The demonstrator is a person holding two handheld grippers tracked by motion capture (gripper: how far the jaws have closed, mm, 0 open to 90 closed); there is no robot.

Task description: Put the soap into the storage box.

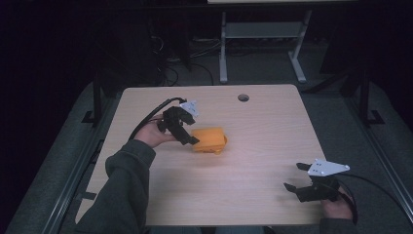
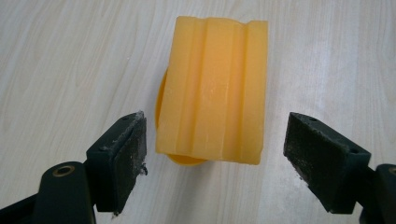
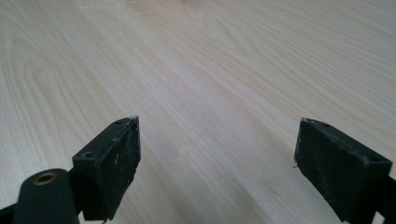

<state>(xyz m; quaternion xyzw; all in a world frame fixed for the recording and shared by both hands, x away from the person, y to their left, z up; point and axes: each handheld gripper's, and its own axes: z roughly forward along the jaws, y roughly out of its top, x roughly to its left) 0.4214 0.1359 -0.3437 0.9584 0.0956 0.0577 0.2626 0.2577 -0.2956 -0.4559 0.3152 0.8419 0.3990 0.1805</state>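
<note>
The left gripper [image 2: 215, 154] is lined up to grasp: its jaws stand wide apart, either side of the near end of the yellow block [image 2: 212, 88], not touching it. Something yellow, perhaps a lid, lies beneath. Next: advance slightly and close. The right gripper [image 1: 297, 176] waits open, well apart.

high view: above, forward-down, far | gripper views: close, low over table [image 1: 253, 146]

No readable text, label, brand, number or sign appears on anything here.
</note>
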